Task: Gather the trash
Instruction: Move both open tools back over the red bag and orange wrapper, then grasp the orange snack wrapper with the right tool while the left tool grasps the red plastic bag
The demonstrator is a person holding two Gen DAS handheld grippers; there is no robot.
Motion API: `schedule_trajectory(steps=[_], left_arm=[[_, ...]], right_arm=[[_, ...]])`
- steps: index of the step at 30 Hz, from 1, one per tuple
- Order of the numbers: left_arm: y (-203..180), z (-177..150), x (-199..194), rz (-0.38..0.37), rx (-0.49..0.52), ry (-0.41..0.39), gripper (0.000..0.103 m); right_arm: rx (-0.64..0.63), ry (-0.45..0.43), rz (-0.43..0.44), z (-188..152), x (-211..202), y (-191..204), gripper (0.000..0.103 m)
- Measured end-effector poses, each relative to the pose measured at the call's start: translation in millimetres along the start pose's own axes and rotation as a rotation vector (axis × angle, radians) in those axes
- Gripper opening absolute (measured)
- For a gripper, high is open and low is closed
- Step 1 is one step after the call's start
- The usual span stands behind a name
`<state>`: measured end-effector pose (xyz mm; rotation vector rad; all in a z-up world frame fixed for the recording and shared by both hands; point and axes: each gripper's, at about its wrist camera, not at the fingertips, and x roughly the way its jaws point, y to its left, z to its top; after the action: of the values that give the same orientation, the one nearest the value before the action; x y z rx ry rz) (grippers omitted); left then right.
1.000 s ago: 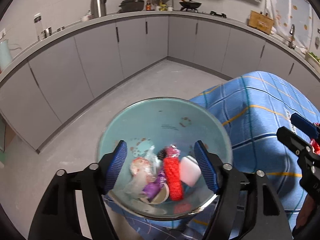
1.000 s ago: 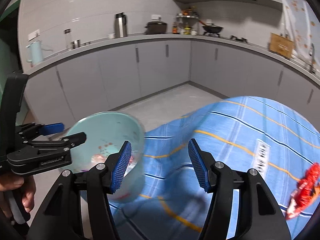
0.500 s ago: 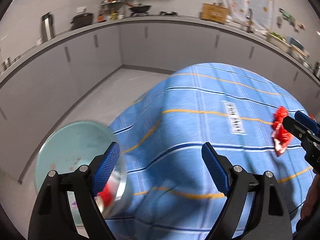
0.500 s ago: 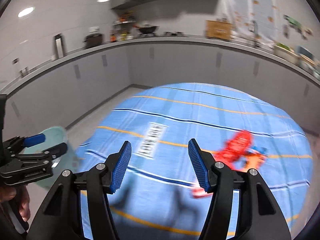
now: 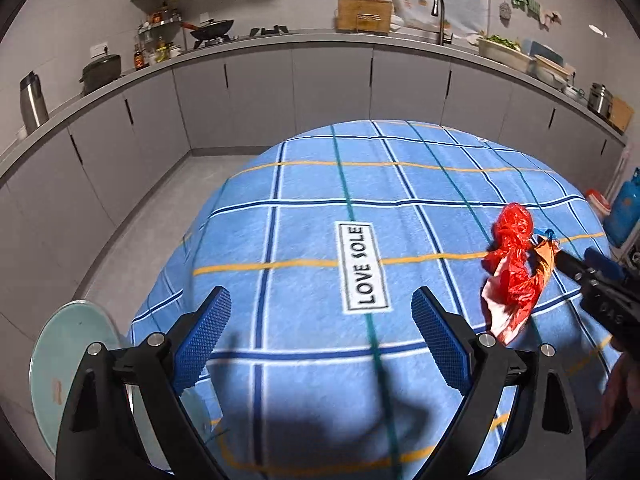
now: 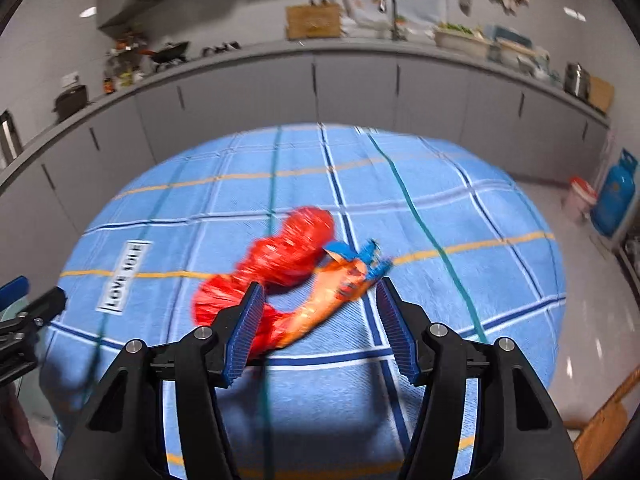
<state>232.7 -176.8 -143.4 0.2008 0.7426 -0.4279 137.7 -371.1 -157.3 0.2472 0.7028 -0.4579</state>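
A crumpled red plastic bag lies on the blue checked tablecloth, with an orange wrapper with a blue end beside it. My right gripper is open just short of them; the wrapper shows between its tips, and neither pad presses on it. My left gripper hovers over bare cloth, its jaws opening with nothing between them. The pale green trash bin stands at the table's left edge, beside the left finger.
A "LOVE SOLE" label is sewn on the cloth ahead of the left gripper. Grey cabinets and a cluttered counter ring the room. A blue gas cylinder and a red-lidded tub stand on the floor at the right.
Both views swung right, from the bin to the tabletop. The bin slid to the left view's lower-left corner. The left jaws spread wider. The red bag and wrapper now sit right before the right fingers.
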Motion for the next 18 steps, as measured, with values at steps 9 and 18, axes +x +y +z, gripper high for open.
schedule_trajectory(steps=[9, 18], left_arm=[[-19.7, 16.6, 25.0, -0.022, 0.019, 0.014, 0.091], [-53.4, 28.4, 33.9, -0.058, 0.073, 0.011, 0.091]], right_arm=[[0.039, 0.099, 0.047, 1.3, 29.3, -5.8, 0.040], [-0.017, 0.066, 0.012, 6.1, 15.4, -25.8, 0.016]])
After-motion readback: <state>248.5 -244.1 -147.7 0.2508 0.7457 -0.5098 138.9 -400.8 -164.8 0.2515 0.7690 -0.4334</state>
